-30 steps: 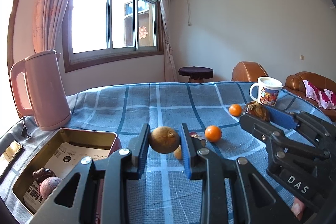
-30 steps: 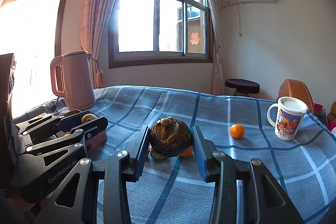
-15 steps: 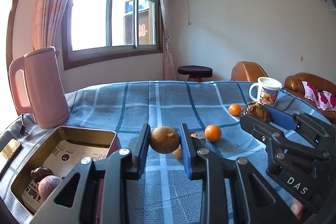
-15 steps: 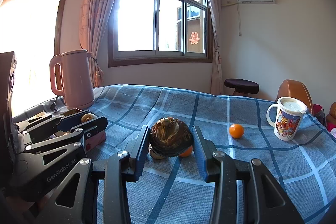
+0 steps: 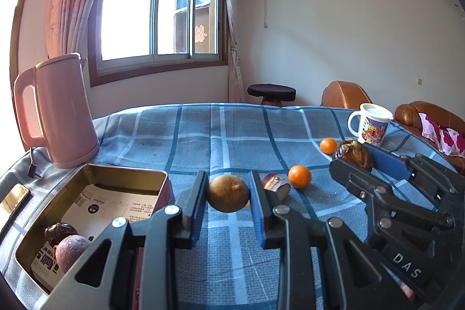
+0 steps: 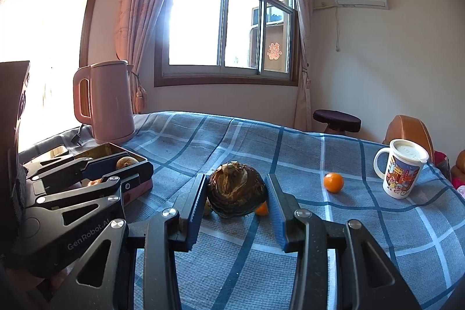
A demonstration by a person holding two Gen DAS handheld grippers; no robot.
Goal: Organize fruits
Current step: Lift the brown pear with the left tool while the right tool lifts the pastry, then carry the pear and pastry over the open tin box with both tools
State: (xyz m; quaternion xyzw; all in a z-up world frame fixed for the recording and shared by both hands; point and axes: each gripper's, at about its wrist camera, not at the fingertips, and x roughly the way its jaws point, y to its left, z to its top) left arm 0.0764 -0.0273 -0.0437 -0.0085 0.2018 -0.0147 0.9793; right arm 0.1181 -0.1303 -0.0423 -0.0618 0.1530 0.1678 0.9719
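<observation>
While the left gripper (image 5: 228,195) squeezes a round brown fruit (image 5: 228,193) between its blue pads, above the cloth beside the tin box (image 5: 96,179), the right gripper (image 6: 234,195) pinches a dark scaly fruit (image 6: 236,193), probably lifted. It reads "DAS"; the left one "GenRobot.AI".

"DAS" on right gripper (image 5: 367,160); seemingly "GenRobot.AI" on left gripper (image 6: 114,173)
</observation>
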